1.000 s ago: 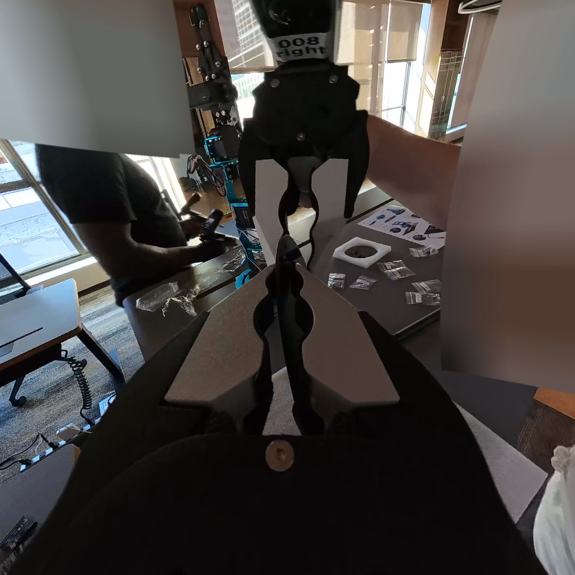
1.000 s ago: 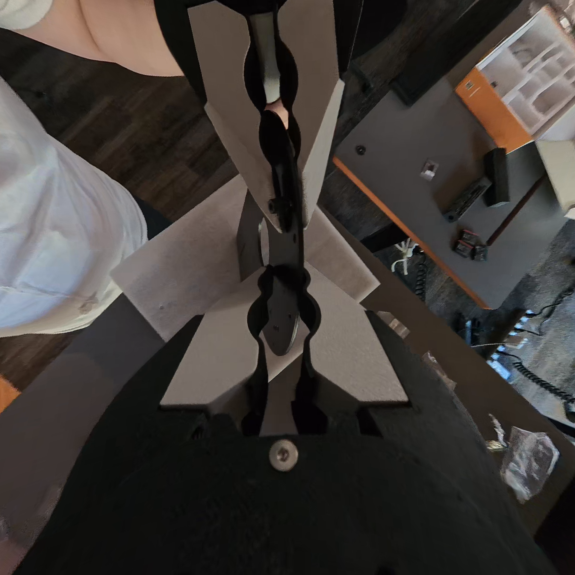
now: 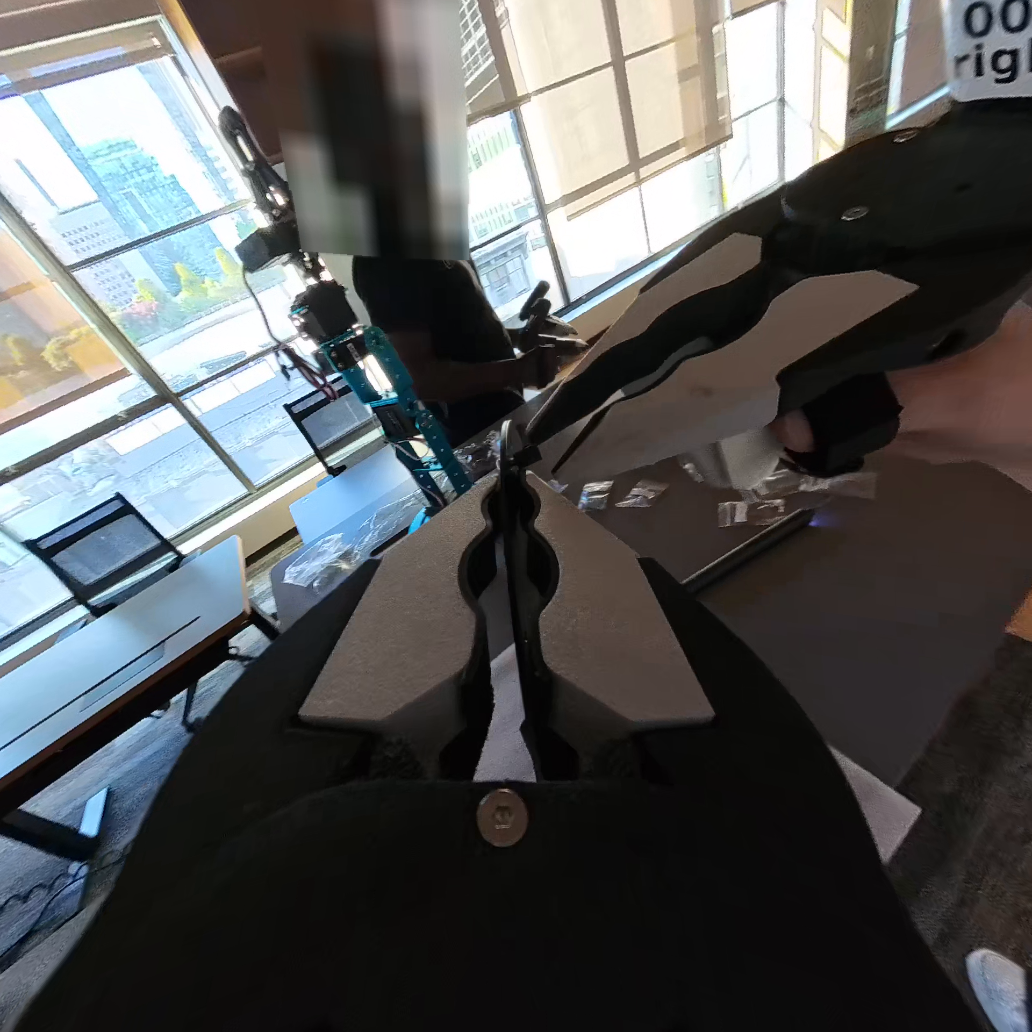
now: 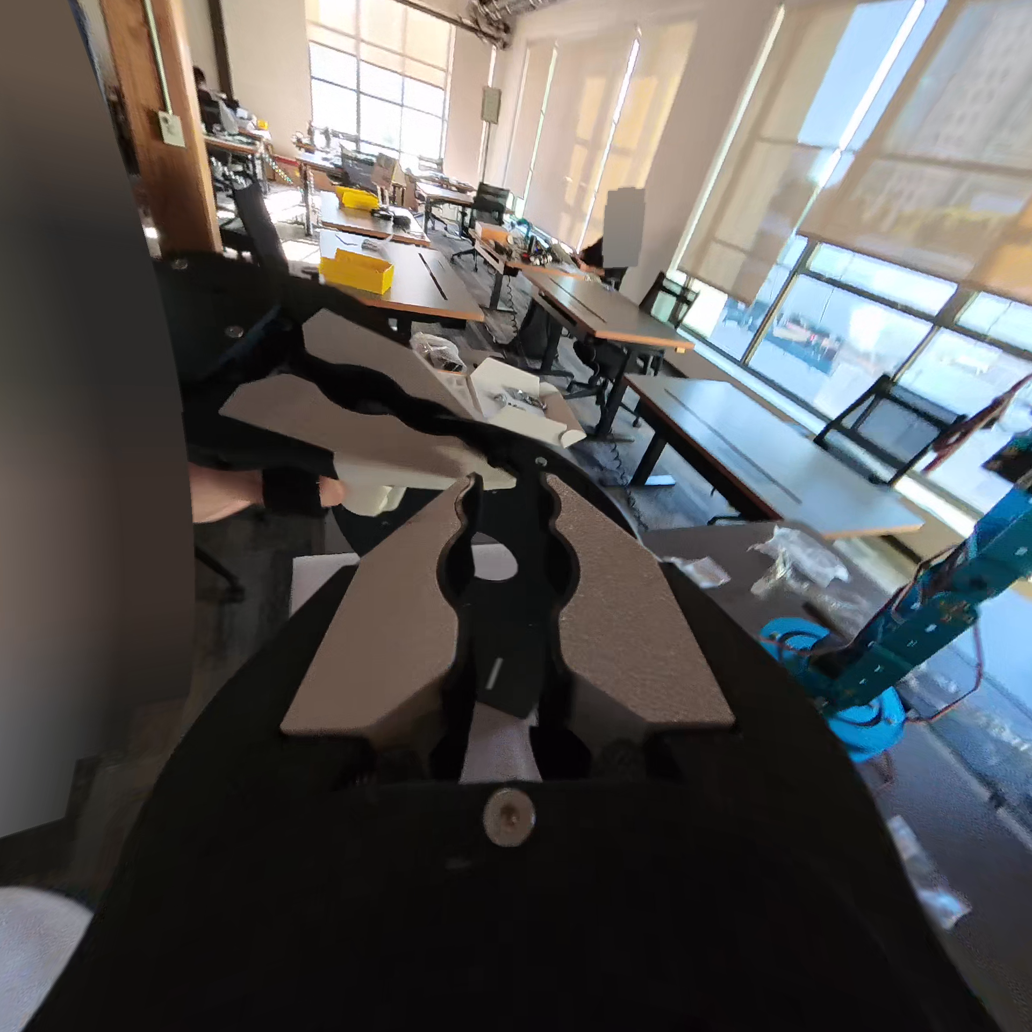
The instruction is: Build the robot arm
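My left gripper (image 3: 511,483) is shut on a thin flat black metal part (image 3: 522,586), seen edge-on between its grey pads. My right gripper (image 3: 535,442) comes in from the upper right in the left wrist view, and its tips meet the same part at its far end. In the right wrist view my right gripper (image 4: 508,485) is shut on the black part (image 4: 502,664), which has a rounded hole. My left gripper (image 4: 494,466) reaches in from the left, its tips touching mine over the part. A hand holds each gripper.
A blue robot arm (image 4: 893,625) stands on the dark table (image 3: 837,586) to the right, also showing in the left wrist view (image 3: 402,402). Small plastic bags (image 3: 748,511) lie on the table. A person in a dark shirt (image 3: 441,335) stands beyond. Desks (image 4: 754,447) and chairs fill the room. The tips of both grippers are at nearly the same place.
Both grippers have swung round together with the black part. The right gripper pointed down at the left from above; it now comes in from the side. The right view now looks level.
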### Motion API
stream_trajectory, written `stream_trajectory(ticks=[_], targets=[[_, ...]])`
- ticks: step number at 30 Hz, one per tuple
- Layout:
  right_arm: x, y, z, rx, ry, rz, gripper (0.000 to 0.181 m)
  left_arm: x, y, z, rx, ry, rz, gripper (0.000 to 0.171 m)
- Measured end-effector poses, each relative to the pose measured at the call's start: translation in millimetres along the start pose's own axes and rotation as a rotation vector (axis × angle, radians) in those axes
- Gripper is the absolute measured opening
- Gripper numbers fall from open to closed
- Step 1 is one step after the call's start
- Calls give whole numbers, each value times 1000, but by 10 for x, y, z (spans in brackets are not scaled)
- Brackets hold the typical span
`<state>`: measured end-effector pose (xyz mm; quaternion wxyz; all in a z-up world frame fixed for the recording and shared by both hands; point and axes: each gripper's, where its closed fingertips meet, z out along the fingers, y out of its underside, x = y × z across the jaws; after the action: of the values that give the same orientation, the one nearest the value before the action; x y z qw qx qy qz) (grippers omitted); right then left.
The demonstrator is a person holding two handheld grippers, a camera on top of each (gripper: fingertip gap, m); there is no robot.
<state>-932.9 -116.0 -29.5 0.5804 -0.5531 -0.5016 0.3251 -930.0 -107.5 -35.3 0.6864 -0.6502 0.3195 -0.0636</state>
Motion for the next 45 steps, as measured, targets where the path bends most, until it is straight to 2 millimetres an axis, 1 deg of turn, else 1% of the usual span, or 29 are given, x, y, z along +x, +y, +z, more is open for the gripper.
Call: stream_trajectory(ticks=[2,3,5,8,10,13,14,19,23,24,26,27,29,33,34,36,37,39,40,42,45], targets=[[-25,-8,-5,-6,-3,137,18,45,-11,9,12,29,-17,0],[-67,-13,-8,-6,-23,223,22,48,-12,10,14,30,-17,0],[-111,-33,-18,6,-39,358,22,46,-12,1,22,25,6,0],[-41,-57,-41,29,44,423,16,59,-17,-15,42,39,27,0],[-41,-93,-40,33,79,445,16,71,-20,-20,51,58,30,0],[-25,-8,5,-67,151,421,14,79,-24,-21,68,91,-6,0],[-58,-33,17,-71,140,411,5,79,-24,-26,76,95,-14,0],[-75,-26,17,-121,184,346,4,89,-34,-62,117,126,-72,3],[-109,-42,51,-101,193,307,4,34,-27,-154,145,178,-129,17],[-91,-35,54,-107,212,291,4,11,-36,-193,157,192,-138,21],[-62,-37,47,-116,239,249,3,-40,-91,-288,199,234,-168,23],[-72,-38,52,-117,236,246,4,-54,-112,-324,211,266,-178,22],[-86,-42,60,-106,231,253,3,-44,-151,-356,221,352,-199,20],[-71,-37,34,-90,258,238,3,-48,-244,-301,192,516,-341,25],[-75,-35,27,-88,264,233,3,-61,-259,-281,175,547,-384,20],[-84,-37,26,-83,275,224,3,-130,-264,-225,133,572,-464,19],[-80,-36,25,-82,286,217,3,-151,-266,-204,112,586,-498,21],[-75,-36,29,-78,305,197,3,-112,-263,-198,52,652,-537,29],[-75,-38,33,-73,312,192,3,-96,-260,-200,27,673,-534,31],[-72,-41,45,-68,327,185,4,-65,-235,-199,-16,686,-475,30],[-67,-48,62,-76,341,174,4,-31,-159,-189,-104,700,-340,19]])
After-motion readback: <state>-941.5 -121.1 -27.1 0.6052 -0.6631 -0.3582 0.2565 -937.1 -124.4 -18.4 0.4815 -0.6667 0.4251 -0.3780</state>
